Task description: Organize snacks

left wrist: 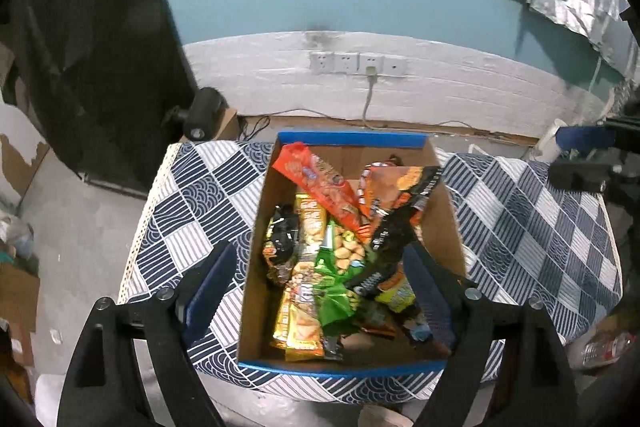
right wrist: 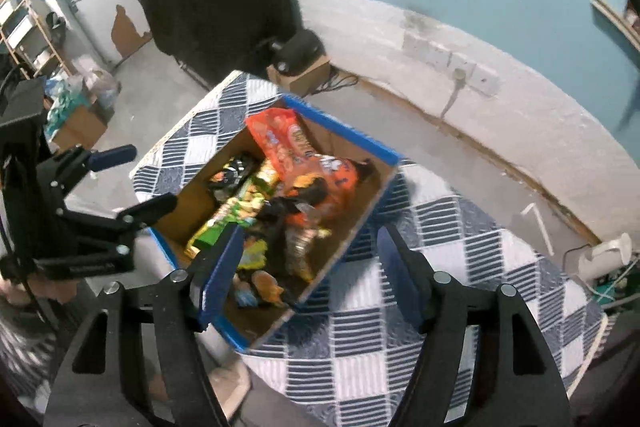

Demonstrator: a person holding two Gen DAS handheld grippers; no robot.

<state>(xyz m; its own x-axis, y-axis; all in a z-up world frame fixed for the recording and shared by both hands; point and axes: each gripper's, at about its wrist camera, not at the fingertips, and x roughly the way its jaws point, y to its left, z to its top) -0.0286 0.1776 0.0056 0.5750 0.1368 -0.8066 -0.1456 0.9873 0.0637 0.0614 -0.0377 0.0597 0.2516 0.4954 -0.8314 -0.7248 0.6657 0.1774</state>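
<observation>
In the left wrist view, the left gripper (left wrist: 320,267) hangs over the cardboard box (left wrist: 438,227) with its jaws spread wide and nothing between the pads; one finger (left wrist: 212,283) stands outside the box's left wall over the checked tablecloth (left wrist: 192,195), the other over the packets at the right. The box, edged in blue tape, sits on the cloth-covered surface and holds the snacks: an orange packet (left wrist: 320,187) leaning toward the far left corner, a black packet (left wrist: 400,227) lying across the middle, a green bag of nuts (left wrist: 340,267) and yellow bars (left wrist: 300,331) near the front wall. This view alone shows the box's floor bare at the far right and, behind it, a row of wall sockets (left wrist: 356,63) with a cord plugged in. At the right edge the right gripper (left wrist: 580,155) shows only in part.

The right wrist view is blurred. It sees the box (right wrist: 368,219) cornerwise, the orange packet (right wrist: 288,139) uppermost. Only here is the whole left gripper (right wrist: 136,183) seen from the side, open and above the box's near left corner. The right gripper (right wrist: 308,255) has its jaws partly open and empty, one finger (right wrist: 222,267) over the box's near end, the other over the tablecloth (right wrist: 460,227) beside it. A white kettle (right wrist: 604,255) stands at the far right.
</observation>
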